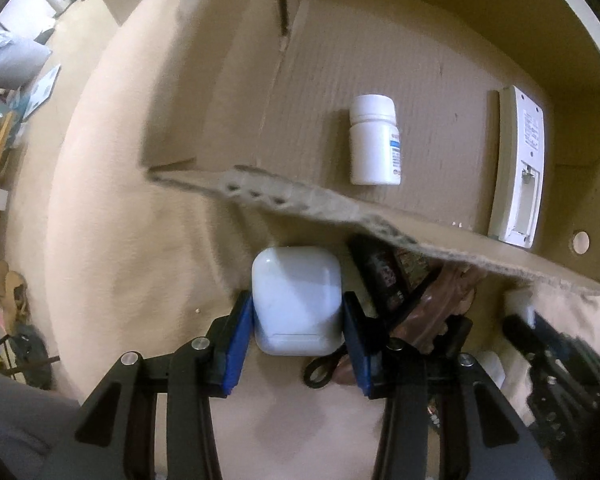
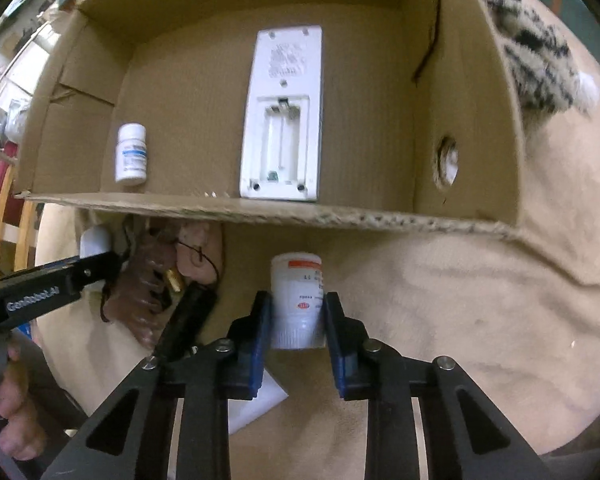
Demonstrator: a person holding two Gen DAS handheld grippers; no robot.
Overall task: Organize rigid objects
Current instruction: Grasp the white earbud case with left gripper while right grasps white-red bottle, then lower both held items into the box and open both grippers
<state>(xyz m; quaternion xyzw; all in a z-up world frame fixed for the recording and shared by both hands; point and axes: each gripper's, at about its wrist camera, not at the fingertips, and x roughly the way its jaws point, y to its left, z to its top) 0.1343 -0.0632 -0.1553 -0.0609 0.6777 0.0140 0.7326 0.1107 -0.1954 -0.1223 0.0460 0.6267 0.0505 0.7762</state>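
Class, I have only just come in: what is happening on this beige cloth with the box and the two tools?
A person is sorting small items into a cardboard box with a handheld tool in each hand. The left tool grips a white case; the right tool has its pads against a pill bottle lying on the cloth. Another bottle and a remote already lie in the box.

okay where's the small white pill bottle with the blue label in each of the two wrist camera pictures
Left wrist view: the pill bottle lies on the cardboard box floor, upper centre-right, left of the white remote.
Right wrist view: the same bottle sits at the left of the box floor, again left of the remote.
Shared landmark: the box's ragged front edge.
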